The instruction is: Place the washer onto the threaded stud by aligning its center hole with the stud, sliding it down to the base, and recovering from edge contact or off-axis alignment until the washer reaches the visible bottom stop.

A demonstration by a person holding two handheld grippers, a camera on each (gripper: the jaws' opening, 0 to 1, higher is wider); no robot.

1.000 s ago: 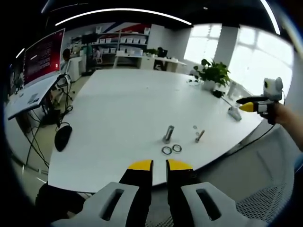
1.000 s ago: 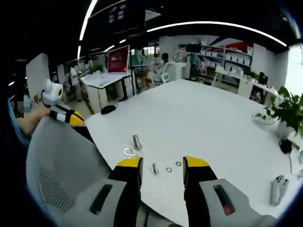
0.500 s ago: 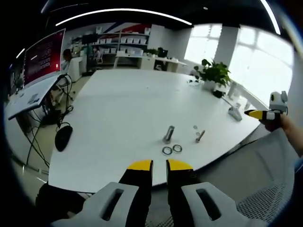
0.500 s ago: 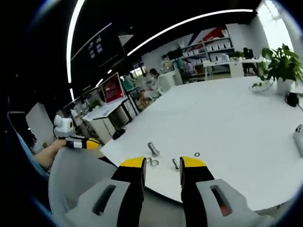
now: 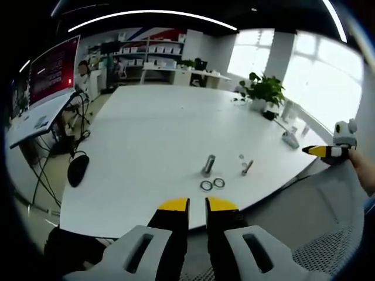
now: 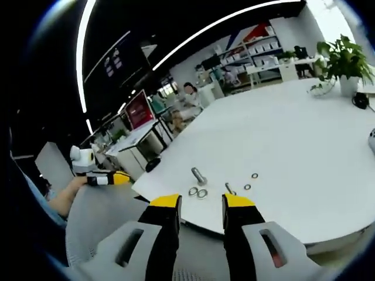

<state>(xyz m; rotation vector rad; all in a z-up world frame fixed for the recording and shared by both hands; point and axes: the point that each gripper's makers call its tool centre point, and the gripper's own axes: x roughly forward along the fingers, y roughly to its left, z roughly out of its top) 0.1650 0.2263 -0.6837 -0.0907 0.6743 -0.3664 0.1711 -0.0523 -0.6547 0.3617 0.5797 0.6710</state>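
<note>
Your right gripper [image 5: 326,151] now sits lower and further toward the table's [image 5: 146,129] edge than a second ago. Its jaws, wider apart then, stand narrower now. Nothing on the table shifts.

The white table [image 5: 146,129] lies broad and bare around a small cluster near its front edge: an upright stud [image 5: 208,165], two rings [image 5: 212,185] just before it, and a tilted bolt [image 5: 247,168] beside. Open surface surrounds them on all sides. A mesh chair back [image 5: 328,222] stands off the table's edge, between the cluster and the right hand-held gripper [image 5: 319,151]. A potted plant [image 5: 262,92] sits well apart, near the far edge.
</note>
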